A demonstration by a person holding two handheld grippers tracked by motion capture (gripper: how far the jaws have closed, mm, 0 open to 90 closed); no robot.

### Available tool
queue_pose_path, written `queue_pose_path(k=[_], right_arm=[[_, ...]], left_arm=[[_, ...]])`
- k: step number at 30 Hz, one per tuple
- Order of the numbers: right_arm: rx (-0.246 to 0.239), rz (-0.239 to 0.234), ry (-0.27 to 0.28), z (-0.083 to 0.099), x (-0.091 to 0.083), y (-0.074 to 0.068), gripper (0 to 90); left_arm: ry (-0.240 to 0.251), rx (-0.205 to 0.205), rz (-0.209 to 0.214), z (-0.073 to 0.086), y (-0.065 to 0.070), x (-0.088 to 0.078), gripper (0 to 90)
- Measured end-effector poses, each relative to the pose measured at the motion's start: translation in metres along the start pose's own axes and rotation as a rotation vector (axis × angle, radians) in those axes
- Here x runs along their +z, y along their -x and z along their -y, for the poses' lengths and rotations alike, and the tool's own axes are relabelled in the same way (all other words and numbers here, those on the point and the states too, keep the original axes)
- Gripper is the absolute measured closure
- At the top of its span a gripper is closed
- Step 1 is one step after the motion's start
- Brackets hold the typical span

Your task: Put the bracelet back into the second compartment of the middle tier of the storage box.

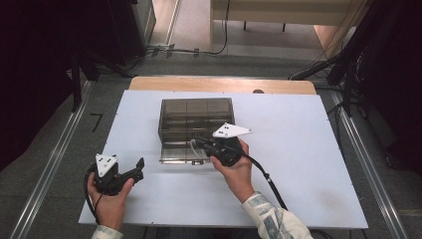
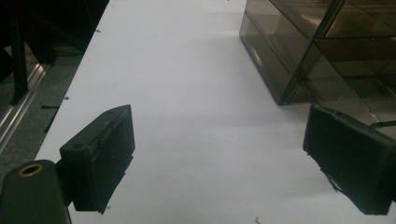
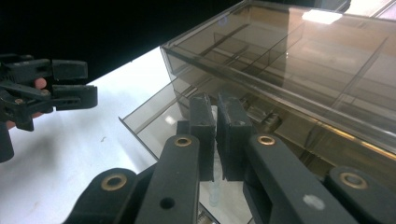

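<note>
Two hands work over the white bench [image 1: 308, 164], each wrapped around a gripper. The left hand [image 1: 110, 199] sits low near the bench's front left corner, its forearm coming in almost straight from the near edge. It grips the left gripper [image 1: 140, 168] from below, so the tool points right and slightly away, toward the box [image 1: 196, 117]. In the left gripper view its fingers [image 2: 100, 156] stand spread wide with bare bench between them, pinching nothing, and the box's corner lies ahead to the right.

The right hand [image 1: 234, 167] reaches in at a slant from the near right, a patterned sleeve [image 1: 271, 219] on the forearm, wrist angled left. It holds the right gripper [image 1: 199, 144] against the box's front, the grey plate [image 1: 231, 131] on top facing up and the cable [image 1: 268, 181] trailing back along the arm. In the right gripper view its fingers [image 3: 203, 135] are pressed close together, a thin gap left between the pads. A pale, clear piece sits just past and below them; I cannot tell whether they pinch it.

The box is smoky, clear plastic with dividers inside, standing at mid-bench. A shallow tray [image 3: 149, 126] juts from its front at the bottom, and the right gripper's tips hover over this tray, just under the box's top edge.
</note>
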State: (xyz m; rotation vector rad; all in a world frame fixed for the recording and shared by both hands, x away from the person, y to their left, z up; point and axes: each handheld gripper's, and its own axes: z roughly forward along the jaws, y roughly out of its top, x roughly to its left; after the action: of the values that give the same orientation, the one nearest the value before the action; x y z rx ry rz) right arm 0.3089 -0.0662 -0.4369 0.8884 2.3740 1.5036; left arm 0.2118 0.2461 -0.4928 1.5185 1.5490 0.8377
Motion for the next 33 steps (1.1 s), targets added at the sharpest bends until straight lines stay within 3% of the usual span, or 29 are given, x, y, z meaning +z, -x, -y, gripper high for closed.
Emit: queue_pose_path(k=[6,11,15,25,33], right_arm=[[-0.012,0.035,-0.067,0.004,0.01,0.002,83.3],[-0.034,0.1,-0.14,0.007,0.014,0.006,72.8],[-0.059,0.11,-0.135,0.008,0.011,0.004,72.4],[-0.058,0.095,-0.115,0.006,0.0,0.004,66.2],[-0.042,0.1,-0.12,0.009,-0.004,0.007,52.1]], left_arm=[[-0.001,-0.001,0.0,0.0,0.0,0.0,9.7],[-0.001,-0.002,0.0,0.0,0.0,0.0,9.7],[0.0,0.001,0.002,0.0,0.0,0.0,9.8],[0.0,0.003,0.0,0.0,0.0,0.0,9.8],[0.0,0.005,0.001,0.0,0.001,0.0,9.7]])
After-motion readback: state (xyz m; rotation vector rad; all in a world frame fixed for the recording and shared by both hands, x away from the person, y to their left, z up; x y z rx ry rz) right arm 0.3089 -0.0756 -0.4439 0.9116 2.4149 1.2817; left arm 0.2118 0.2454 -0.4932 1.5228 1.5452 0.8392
